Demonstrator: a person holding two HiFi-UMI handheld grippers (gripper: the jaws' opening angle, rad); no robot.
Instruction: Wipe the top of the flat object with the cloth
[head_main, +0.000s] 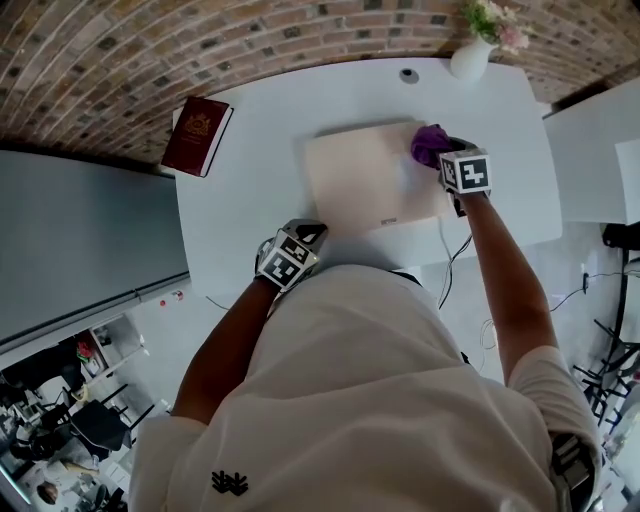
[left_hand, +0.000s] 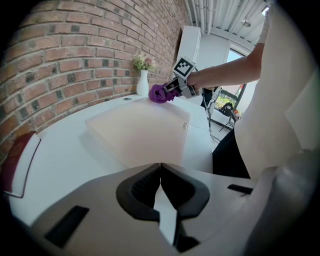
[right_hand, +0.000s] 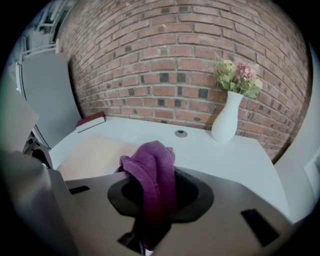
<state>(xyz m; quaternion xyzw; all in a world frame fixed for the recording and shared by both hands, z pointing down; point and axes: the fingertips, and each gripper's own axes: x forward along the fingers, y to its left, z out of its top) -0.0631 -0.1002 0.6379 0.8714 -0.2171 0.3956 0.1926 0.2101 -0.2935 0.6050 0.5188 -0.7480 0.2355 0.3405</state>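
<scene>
A flat pale beige laptop (head_main: 372, 178) lies closed on the white table (head_main: 260, 170). My right gripper (head_main: 440, 152) is shut on a purple cloth (head_main: 430, 143), which rests at the laptop's far right corner. In the right gripper view the cloth (right_hand: 152, 170) bunches up between the jaws, with the laptop (right_hand: 95, 152) below and to the left. From the left gripper view I see the laptop (left_hand: 140, 127), the cloth (left_hand: 159, 93) and the right gripper (left_hand: 172, 90) beyond. My left gripper (head_main: 290, 250) is shut with nothing in it, at the table's near edge.
A dark red book (head_main: 197, 135) lies at the table's far left corner. A white vase with flowers (head_main: 472, 55) stands at the far right by the brick wall. A small round grommet (head_main: 409, 75) sits near the back edge. A cable (head_main: 448, 262) hangs off the near right.
</scene>
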